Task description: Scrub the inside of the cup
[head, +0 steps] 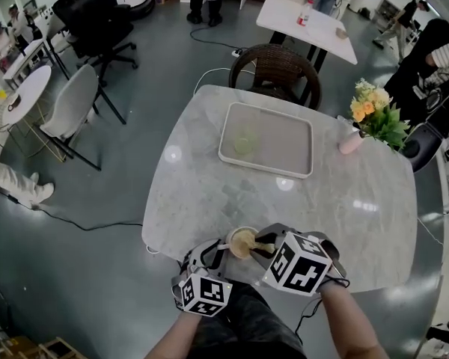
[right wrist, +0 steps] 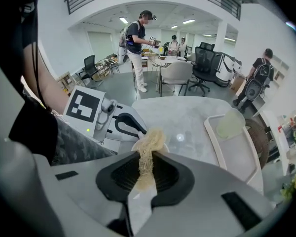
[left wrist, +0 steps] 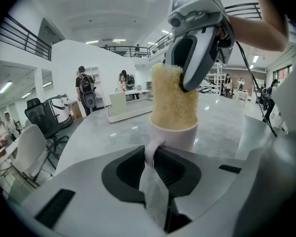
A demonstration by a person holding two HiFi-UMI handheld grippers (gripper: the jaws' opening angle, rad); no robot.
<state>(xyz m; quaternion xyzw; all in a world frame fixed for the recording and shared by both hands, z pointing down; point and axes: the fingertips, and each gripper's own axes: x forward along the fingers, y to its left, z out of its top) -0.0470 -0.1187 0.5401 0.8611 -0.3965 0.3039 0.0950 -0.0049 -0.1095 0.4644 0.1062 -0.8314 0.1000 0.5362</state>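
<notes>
The marble tabletop (head: pixel 209 193) carried the whole scene, and we judged the scrubbing step itself to be under way at its near edge, since the scrubber already stood inside the cup. The grey tray (head: pixel 280 140) lay well apart, toward the far side, with a pale green item (head: pixel 244 142) resting in it and taking no part.

The right tongs (right wrist: pixel 145 164) came down over the cup from above. Their jaws were pressed nearly together, pinching a strand of the yellow fibrous scrubber (left wrist: pixel 173 98). The left tongs (left wrist: pixel 153 154) met the cup from the side. They were only narrowly parted and clamped on its handle (left wrist: pixel 151 148), which held the vessel upright on the tabletop.

The pale pink cup (left wrist: pixel 173 136) stood just in front of the left tongs, close to the person. The scrubber filled its mouth and rose well above the rim.

We judged that the next move called for the right tongs to twist or pump the scrubber against the inner wall while the left tongs kept the handle braced. How far down the scrubber reached we could not tell, as the wall of the cup hid its lower end.
</notes>
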